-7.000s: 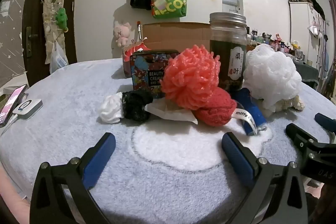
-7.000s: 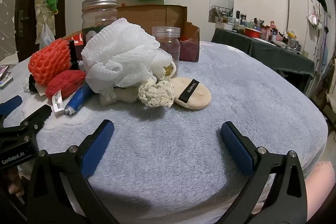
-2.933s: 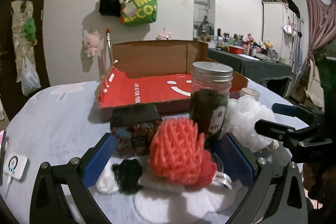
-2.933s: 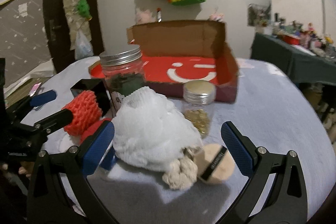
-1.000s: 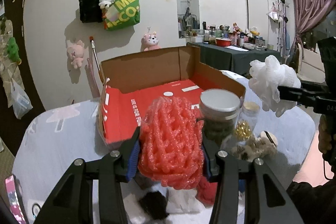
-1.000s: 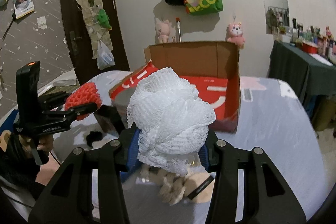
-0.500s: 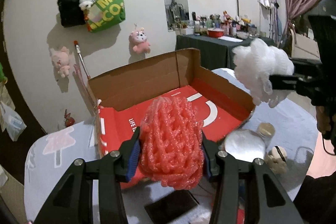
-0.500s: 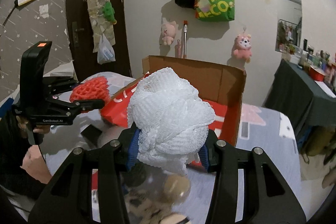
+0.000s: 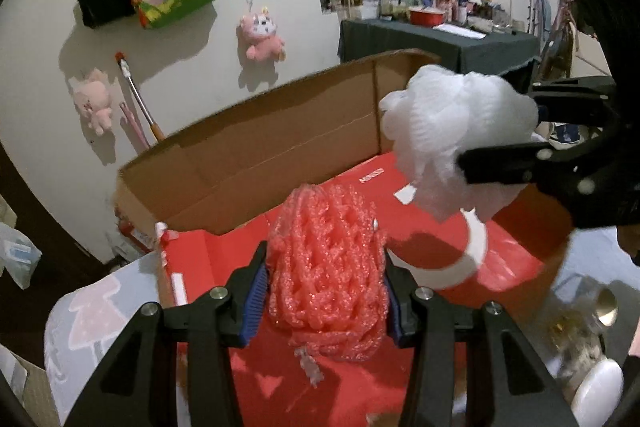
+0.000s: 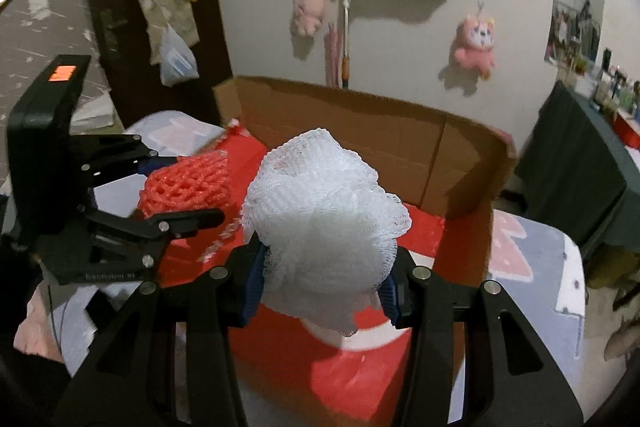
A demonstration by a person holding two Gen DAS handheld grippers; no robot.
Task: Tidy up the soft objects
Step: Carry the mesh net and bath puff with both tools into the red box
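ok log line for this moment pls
left gripper: holds pink sponge | right gripper: holds white puff | both over box

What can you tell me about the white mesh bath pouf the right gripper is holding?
The white mesh bath pouf is a bunched ball of fine netting, ruffled in loose folds, soft and springy-looking. The right gripper is shut on its lower part, blue pads pressing both sides, so most of it bulges above the fingers. It hangs in the air over the red interior of the open cardboard box, touching nothing but the gripper. The left wrist view shows it at the right, higher than the pink foam net.
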